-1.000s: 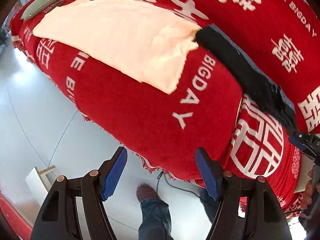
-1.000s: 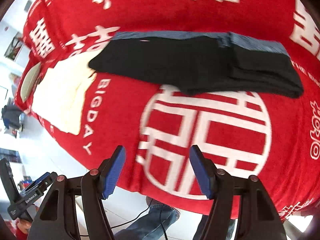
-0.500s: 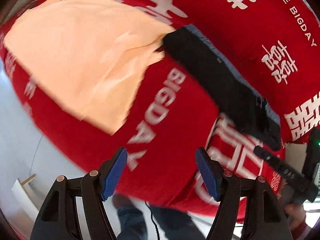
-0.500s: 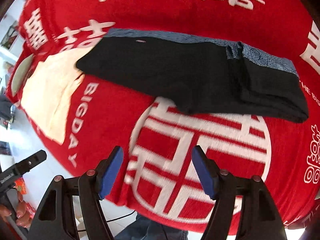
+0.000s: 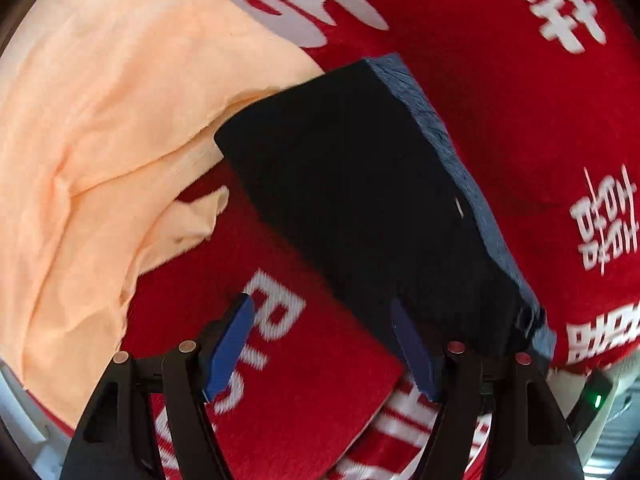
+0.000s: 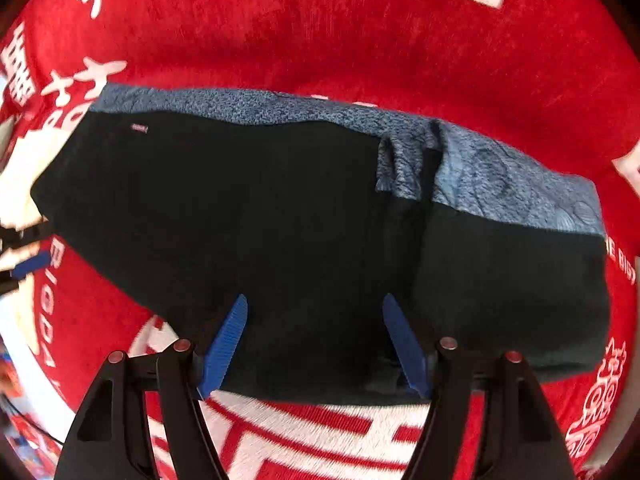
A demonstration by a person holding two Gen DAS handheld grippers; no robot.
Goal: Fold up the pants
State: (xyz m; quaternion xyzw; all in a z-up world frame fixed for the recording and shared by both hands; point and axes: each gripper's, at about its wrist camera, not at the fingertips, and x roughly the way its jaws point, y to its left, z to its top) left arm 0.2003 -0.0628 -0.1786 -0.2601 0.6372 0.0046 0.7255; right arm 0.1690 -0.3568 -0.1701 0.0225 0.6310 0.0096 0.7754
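On red cloth [image 6: 360, 40], black pants [image 6: 280, 220] folded lengthwise, blue-patterned edge, both fingers [image 5: 230, 344] [image 6: 224, 344] spread, empty

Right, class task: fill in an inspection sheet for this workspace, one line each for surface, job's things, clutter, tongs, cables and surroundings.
Surface: red plush cloth with white lettering, covering the table.
Job's things: black pants with a blue patterned band, lying flat and lengthwise.
Clutter: crumpled peach cloth, touching one end of the pants.
Tongs: left tongs open at the pants' near edge; right tongs open over the pants' near edge.
Cables: nothing seen.
Surroundings: too blurred to tell.
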